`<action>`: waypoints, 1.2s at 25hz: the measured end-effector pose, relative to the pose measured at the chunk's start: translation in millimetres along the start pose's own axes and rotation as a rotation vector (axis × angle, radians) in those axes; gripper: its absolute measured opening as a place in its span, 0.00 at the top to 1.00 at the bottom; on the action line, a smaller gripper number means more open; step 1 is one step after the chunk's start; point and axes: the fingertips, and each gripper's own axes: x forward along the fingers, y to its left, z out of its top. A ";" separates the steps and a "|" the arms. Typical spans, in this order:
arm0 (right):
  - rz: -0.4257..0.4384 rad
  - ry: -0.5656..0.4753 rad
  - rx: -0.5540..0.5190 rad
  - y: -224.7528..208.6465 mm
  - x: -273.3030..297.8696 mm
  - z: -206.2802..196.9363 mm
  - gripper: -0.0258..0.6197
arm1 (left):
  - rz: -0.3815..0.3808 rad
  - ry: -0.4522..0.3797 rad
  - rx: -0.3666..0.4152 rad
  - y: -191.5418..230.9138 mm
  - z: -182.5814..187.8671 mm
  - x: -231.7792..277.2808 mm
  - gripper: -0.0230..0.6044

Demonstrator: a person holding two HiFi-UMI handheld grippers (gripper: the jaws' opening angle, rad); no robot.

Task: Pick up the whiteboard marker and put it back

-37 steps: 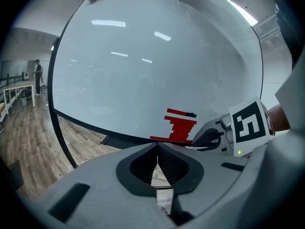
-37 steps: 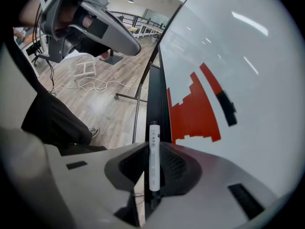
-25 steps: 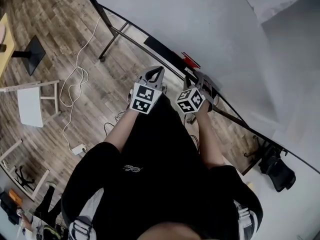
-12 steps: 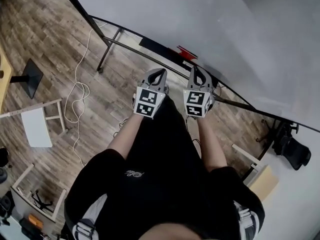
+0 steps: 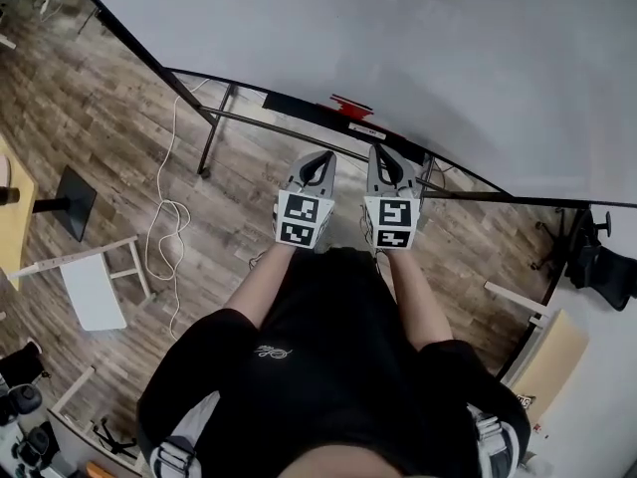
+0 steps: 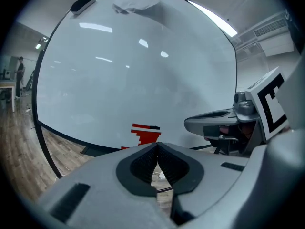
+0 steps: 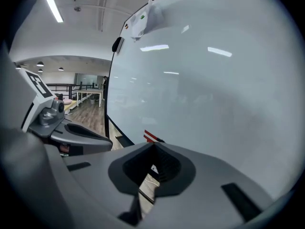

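Note:
Red whiteboard markers (image 5: 350,107) lie on the tray at the lower edge of the big whiteboard (image 5: 418,48). They also show in the left gripper view as markers (image 6: 147,132) and in the right gripper view as markers (image 7: 152,136). My left gripper (image 5: 318,157) and right gripper (image 5: 383,153) hang side by side in front of the tray, a little short of it. The left gripper (image 6: 157,145) has its jaws meeting with nothing in them. The right gripper (image 7: 153,147) has just closed its jaws on nothing and is shut.
The whiteboard's metal stand (image 5: 214,127) reaches onto the wood floor, where a white cable (image 5: 164,217) trails. A white stool (image 5: 90,289) stands at the left, a black office chair (image 5: 607,257) and a wooden tabletop (image 5: 557,361) at the right. An eraser (image 6: 82,4) clings high on the board.
Both grippers have lifted and drawn back from the tray. The right gripper has rolled upright, so that its marker cube now faces the camera squarely, level with the left one.

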 end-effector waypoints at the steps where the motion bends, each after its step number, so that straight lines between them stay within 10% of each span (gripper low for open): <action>1: -0.002 -0.010 0.005 -0.8 -4.2 2.1 0.96 | -0.003 -0.004 0.010 -4.4 3.3 -2.2 0.95; 30: 0.168 -0.360 0.163 -2.0 -221.6 11.9 0.96 | 0.171 -0.221 0.033 -166.8 27.6 -149.8 0.95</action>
